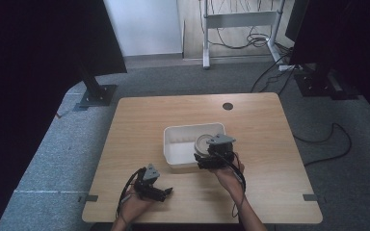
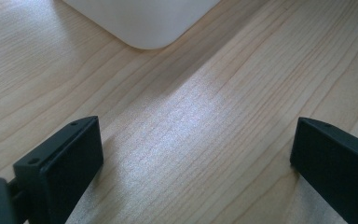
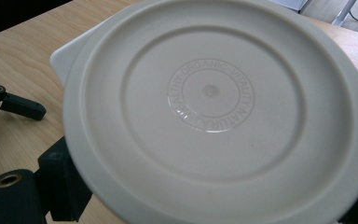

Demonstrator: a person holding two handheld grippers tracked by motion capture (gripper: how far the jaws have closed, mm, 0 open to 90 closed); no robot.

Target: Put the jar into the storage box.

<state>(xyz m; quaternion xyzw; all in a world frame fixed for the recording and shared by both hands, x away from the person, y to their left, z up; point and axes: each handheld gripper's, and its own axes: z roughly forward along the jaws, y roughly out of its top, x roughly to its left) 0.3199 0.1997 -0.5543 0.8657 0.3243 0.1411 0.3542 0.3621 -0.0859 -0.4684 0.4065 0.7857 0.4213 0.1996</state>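
The right gripper (image 1: 215, 153) clamps a round cream lid (image 3: 214, 112) flat between its jaws, directly over the near right part of the white tub (image 1: 173, 144) just ahead, while the left gripper (image 1: 150, 185), jaws wide and empty, rests farther off on the table (image 1: 139, 120).

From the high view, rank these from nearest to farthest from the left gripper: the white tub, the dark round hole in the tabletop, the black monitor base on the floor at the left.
1. White tub, just up and right of the left gripper.
2. Dark round hole, near the table's far edge.
3. Black monitor base, on the carpet beyond the table's far left corner.

The last two are close; their order is tentative.
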